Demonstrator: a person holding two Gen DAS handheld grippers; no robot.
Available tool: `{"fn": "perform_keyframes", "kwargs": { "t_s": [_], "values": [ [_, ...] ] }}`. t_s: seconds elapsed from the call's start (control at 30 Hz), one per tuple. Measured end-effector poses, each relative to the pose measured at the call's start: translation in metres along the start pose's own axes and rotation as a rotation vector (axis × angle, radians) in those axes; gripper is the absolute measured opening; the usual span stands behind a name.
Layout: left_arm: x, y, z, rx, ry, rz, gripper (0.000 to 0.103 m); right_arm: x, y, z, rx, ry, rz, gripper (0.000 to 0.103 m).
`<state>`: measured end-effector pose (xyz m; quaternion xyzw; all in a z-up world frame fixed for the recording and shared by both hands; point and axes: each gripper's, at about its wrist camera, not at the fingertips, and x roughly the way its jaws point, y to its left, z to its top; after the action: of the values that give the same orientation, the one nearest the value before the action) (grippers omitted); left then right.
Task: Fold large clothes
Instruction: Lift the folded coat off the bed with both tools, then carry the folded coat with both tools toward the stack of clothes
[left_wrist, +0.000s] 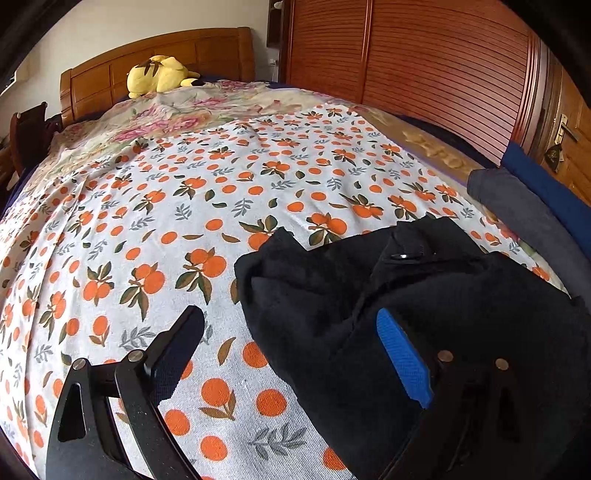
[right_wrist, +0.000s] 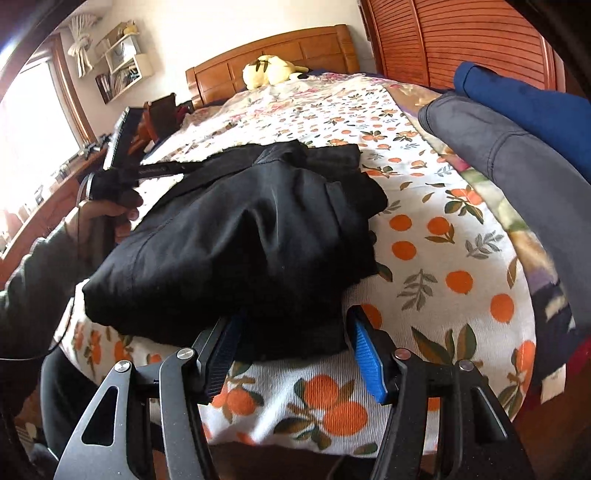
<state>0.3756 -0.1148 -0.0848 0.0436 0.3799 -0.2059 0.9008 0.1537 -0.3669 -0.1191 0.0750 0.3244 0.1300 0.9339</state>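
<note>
1. Black fabric, the large garment (right_wrist: 240, 236) to be folded, is seen heaped in a bundle on the orange-print bedspread (right_wrist: 436, 254), near the bed's foot edge.
2. The right gripper (right_wrist: 295, 354) is held low at the bundle's near edge; its fingers (right_wrist: 367, 360) are spread to either side of a fold of cloth and are opening slightly, so nothing is judged to be clamped, though cloth lies between them.
3. The left gripper (left_wrist: 291, 354) is seen with its fingers released: one finger (left_wrist: 173, 354) hangs over bare bedspread, the blue-padded one (left_wrist: 404, 358) over the garment's edge. It appears to be placed for taking hold of that side.
4. The left hand (right_wrist: 110, 210) is seen in the right view, beside the bundle's far side.
5. A grey garment (right_wrist: 517, 155) and a blue one (right_wrist: 528, 99) lie at the bed's right edge, apparently kept apart from the working area.
6. Spreading the bundle flat is judged to be the step in hand.
</note>
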Motion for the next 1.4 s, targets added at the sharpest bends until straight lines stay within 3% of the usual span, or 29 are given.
{"fn": "perform_keyframes", "kwargs": {
  "t_s": [0.17, 0.3, 0.4, 0.47, 0.57, 0.63, 0.7, 0.8, 1.0, 1.13, 1.4],
  "values": [
    [0.007, 0.009, -0.003, -0.032, 0.029, -0.053, 0.095, 0.006, -0.003, 0.0, -0.016, 0.029, -0.053, 0.062],
    [0.012, 0.016, 0.0, -0.076, 0.048, -0.117, 0.085, 0.015, 0.0, 0.002, -0.034, 0.041, -0.05, 0.062],
    [0.02, 0.02, 0.001, -0.117, 0.081, -0.141, 0.084, 0.019, 0.001, 0.005, -0.027, 0.046, -0.015, 0.049],
    [0.025, 0.021, 0.0, -0.146, 0.097, -0.161, 0.081, 0.021, 0.001, 0.005, -0.025, 0.047, 0.017, 0.031],
    [0.029, 0.023, -0.002, -0.194, 0.118, -0.207, 0.064, 0.021, 0.002, 0.005, -0.043, 0.037, 0.032, 0.017],
    [0.027, 0.018, -0.002, -0.193, 0.116, -0.199, 0.051, 0.018, 0.003, 0.008, -0.051, 0.019, 0.031, 0.013],
    [0.024, 0.013, 0.0, -0.178, 0.119, -0.18, 0.026, 0.012, 0.004, 0.012, -0.065, -0.017, 0.024, 0.011],
    [0.013, 0.0, 0.003, -0.12, 0.114, -0.115, 0.016, 0.004, 0.002, 0.02, -0.079, -0.064, 0.016, 0.01],
    [-0.036, -0.024, 0.01, -0.047, 0.012, -0.019, 0.012, -0.005, -0.02, 0.042, -0.091, -0.118, -0.023, 0.009],
    [-0.067, -0.045, 0.02, -0.001, -0.043, 0.005, 0.012, -0.018, -0.029, 0.058, -0.126, -0.164, -0.054, 0.009],
    [-0.112, -0.103, 0.079, 0.04, -0.178, 0.023, 0.012, -0.078, -0.051, 0.103, -0.227, -0.295, -0.124, 0.008]
  ]
}}
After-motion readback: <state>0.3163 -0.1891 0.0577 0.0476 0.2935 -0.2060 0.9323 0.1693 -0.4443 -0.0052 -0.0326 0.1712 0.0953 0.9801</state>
